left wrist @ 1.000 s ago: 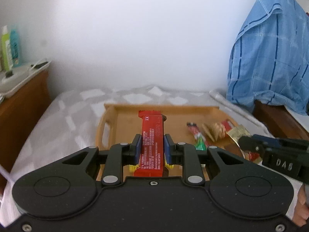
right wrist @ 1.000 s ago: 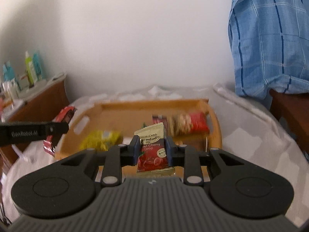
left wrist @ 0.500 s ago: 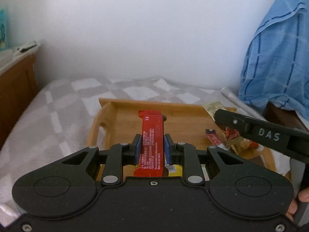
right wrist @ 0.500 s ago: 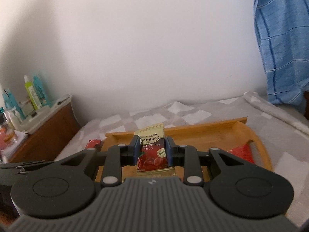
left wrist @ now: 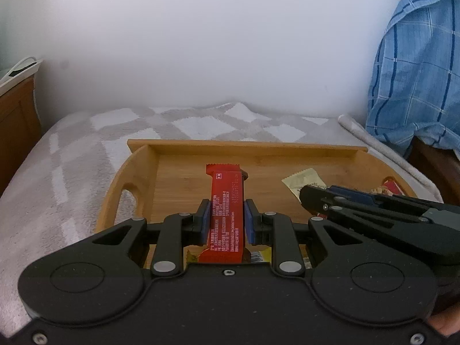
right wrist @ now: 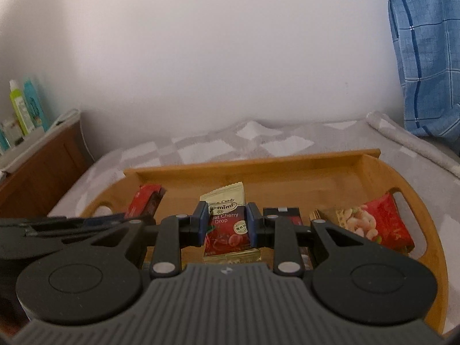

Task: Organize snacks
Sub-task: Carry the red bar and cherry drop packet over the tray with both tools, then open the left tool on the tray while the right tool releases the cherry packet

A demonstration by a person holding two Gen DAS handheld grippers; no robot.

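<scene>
Bamboo tray [left wrist: 138,169] is lying under both grippers: my left gripper [left wrist: 227,220] is pinching the red bar [left wrist: 227,204] and my right gripper [right wrist: 225,224] the cherry sachet [right wrist: 225,218], both poised over it, probably for sorting.

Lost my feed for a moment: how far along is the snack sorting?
Done: a red shrimp-cracker packet and a yellow packet already lie in the wooden tray. In hand: the left gripper clamps a red snack bar, the right gripper a cherry drop candy packet, both over the tray. Left: setting both down; no other loose snacks show.
</scene>
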